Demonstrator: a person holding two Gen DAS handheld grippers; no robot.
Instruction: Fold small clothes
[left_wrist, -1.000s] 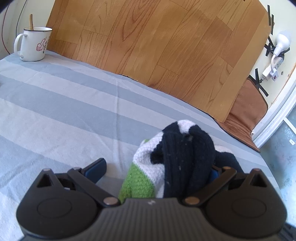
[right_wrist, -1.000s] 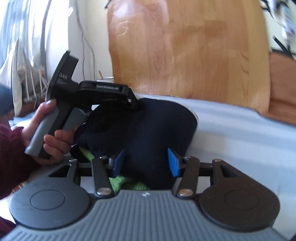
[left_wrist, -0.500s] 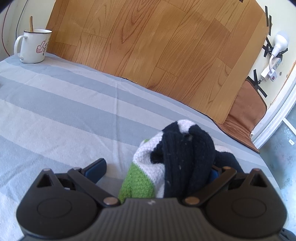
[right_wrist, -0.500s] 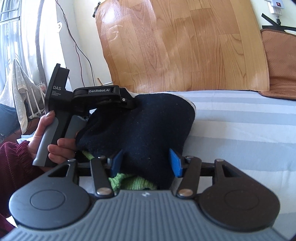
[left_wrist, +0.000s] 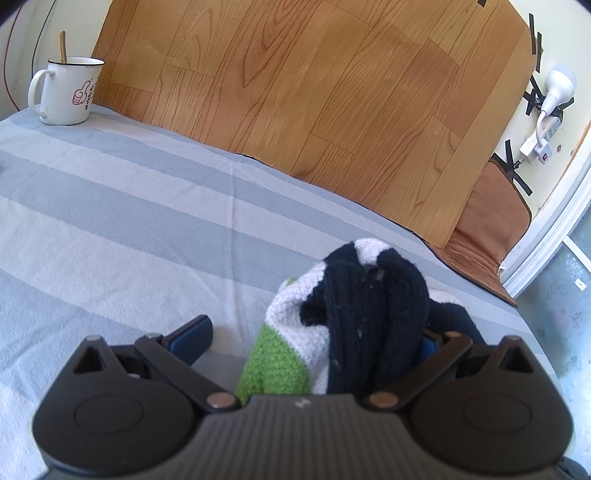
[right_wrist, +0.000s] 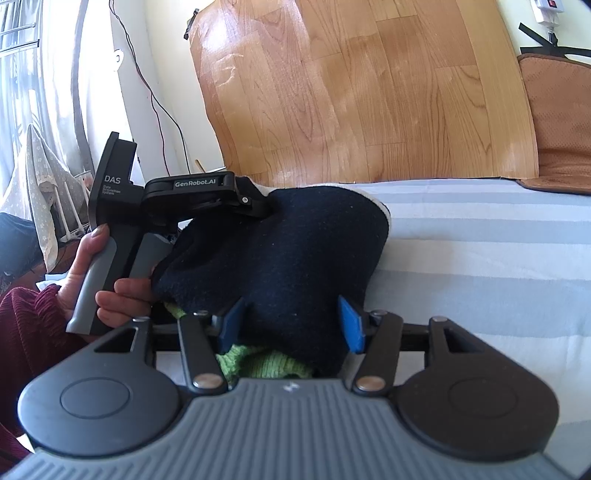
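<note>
A small knit garment (left_wrist: 369, 302) in navy, white and green lies bunched on the striped bed cover (left_wrist: 110, 221). My left gripper (left_wrist: 310, 339) stands wide open around it. The cloth leans on and hides its right finger, while the left finger (left_wrist: 192, 336) is bare. In the right wrist view the navy side of the garment (right_wrist: 280, 258) fills the gap of my right gripper (right_wrist: 291, 325). Its blue pads (right_wrist: 351, 326) stand apart with their inner faces showing, so they are not pressing the cloth. The left gripper (right_wrist: 258, 206), held by a hand (right_wrist: 107, 291), reaches into the garment's far side.
A white mug (left_wrist: 66, 92) with a stick in it stands at the cover's far left corner. A wood-pattern sheet (left_wrist: 314, 92) leans on the wall behind the bed. A brown mat (left_wrist: 491, 221) and a plug strip (left_wrist: 535, 144) are at the right, and a drying rack (right_wrist: 48, 184) at the left.
The right gripper's pads have spread a little wider around the navy cloth, and its view has rolled slightly and gone from blurred to sharp. The left gripper and the garment have stayed put.
</note>
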